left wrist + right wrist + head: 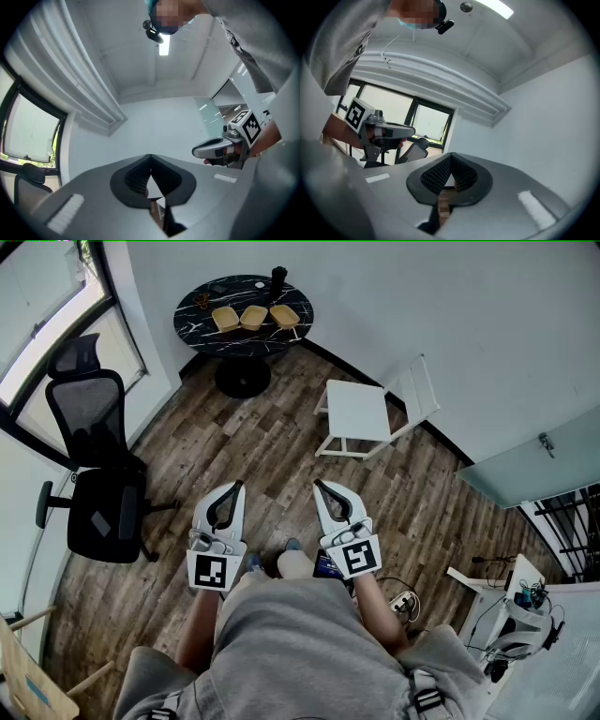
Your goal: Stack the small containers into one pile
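Note:
Three small tan containers (225, 319) (253, 317) (285, 316) sit side by side in a row on a round black table (199, 326) at the far end of the room. Both grippers are held close to the person's body, far from that table. My left gripper (239, 486) is shut with nothing between its jaws, and so is my right gripper (319, 484). In the left gripper view the left gripper's (150, 163) jaws meet tip to tip against a white wall, with the right gripper (219, 149) beside them. The right gripper view shows the right gripper (451, 160) shut too.
A black cylinder (278, 277) stands at the back of the table. A white chair (359, 412) is on the wooden floor between me and the table. A black office chair (98, 474) is at the left by the window. Cables and gear (511, 606) lie at the lower right.

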Motion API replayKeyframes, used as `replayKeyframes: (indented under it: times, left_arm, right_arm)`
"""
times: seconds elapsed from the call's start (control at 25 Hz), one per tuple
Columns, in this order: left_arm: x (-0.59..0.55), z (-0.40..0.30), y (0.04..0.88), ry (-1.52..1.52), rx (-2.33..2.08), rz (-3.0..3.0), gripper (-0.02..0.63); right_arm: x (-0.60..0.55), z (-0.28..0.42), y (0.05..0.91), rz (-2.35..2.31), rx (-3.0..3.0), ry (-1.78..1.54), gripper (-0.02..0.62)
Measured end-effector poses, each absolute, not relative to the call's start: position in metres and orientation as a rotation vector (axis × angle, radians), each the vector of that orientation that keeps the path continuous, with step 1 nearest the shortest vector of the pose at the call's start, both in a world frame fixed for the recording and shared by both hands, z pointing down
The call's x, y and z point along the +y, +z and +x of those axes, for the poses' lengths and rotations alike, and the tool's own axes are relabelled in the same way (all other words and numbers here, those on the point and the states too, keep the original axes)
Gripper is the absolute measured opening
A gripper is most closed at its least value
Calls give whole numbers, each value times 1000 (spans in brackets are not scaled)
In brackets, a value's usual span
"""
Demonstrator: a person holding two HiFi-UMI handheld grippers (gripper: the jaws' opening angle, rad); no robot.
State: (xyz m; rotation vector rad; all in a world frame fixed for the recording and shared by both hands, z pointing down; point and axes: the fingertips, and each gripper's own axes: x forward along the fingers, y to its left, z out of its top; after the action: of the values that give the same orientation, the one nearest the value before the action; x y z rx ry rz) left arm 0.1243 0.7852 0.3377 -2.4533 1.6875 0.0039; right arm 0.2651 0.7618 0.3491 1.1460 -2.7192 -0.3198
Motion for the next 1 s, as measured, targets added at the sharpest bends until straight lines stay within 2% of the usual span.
replayKeyframes:
  times: [0.56,1.0]
  left_arm:
    - [705,106,361,-67,1701,-2469,-2]
    - [550,94,354,-210,1743,-2387,-2]
  right_arm:
    - [658,272,358,1233,-2764,-274,11]
    - [497,262,389,980,-2767,-165,9]
